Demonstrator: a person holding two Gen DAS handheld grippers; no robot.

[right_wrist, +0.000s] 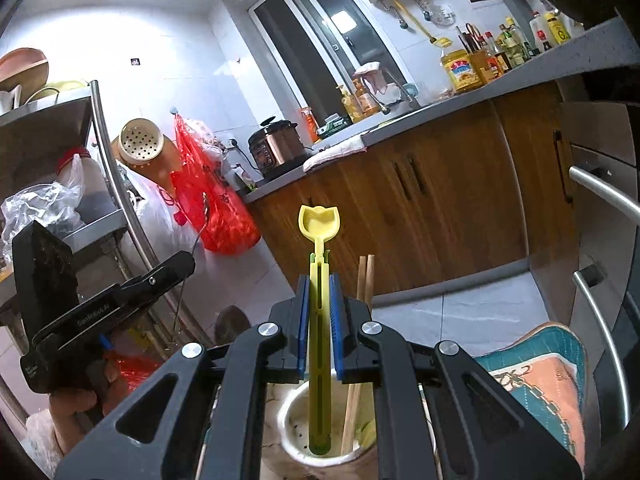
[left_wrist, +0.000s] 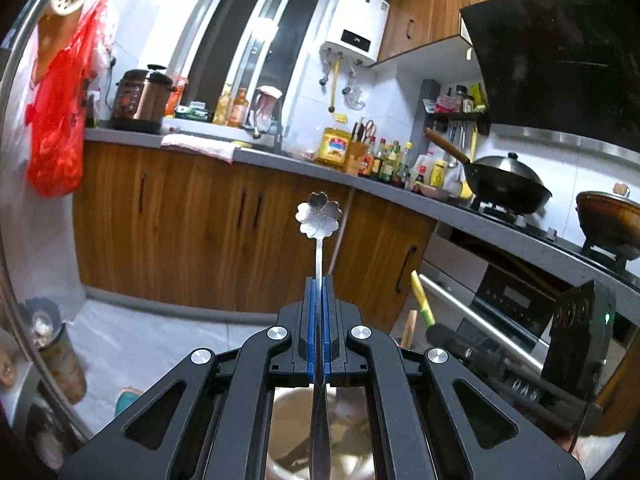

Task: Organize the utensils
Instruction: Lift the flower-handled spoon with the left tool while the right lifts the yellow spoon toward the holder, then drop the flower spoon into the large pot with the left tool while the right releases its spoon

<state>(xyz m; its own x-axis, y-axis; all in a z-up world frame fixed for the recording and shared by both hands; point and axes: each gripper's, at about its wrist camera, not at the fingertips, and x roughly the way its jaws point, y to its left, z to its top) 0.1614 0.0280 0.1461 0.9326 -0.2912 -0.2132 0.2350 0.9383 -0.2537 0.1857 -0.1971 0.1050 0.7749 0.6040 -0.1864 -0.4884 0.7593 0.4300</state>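
1. The left gripper (left_wrist: 319, 284) was squeezed tight on a shiny metal spoon (left_wrist: 319, 216). Its bowl end looked like a little flower & stuck straight out past the blue pads (left_wrist: 308, 312).
2. The spoon's long stem ran right along the fingers, thru the middle of them. Its back end hung down over a metal bowl (left_wrist: 288, 432) seen just under the gripper.
3. The right gripper (right_wrist: 320, 280) had its blue pads on both sides of a yellow plastic spoon (right_wrist: 319, 220). They looked pressed on it, so I think it was held.
4. The yellow spoon's long way also ran along the fingers. Its scoop pointed up & away, and its bottom end sat inside a white holder cup (right_wrist: 296, 448) right under the gripper.
5. Two wooden chopsticks (right_wrist: 366, 276) stood in that same cup, just beside the yellow spoon on its right.
6. The cup was the spot for things to go, I think. It sat under the right gripper, so the right one was nearer. The left one was off to the side, w/ the metal spoon up in the air.
7. My guess: the metal spoon had to tip stem-down & come over the cup, w/o bumping the chopsticks.
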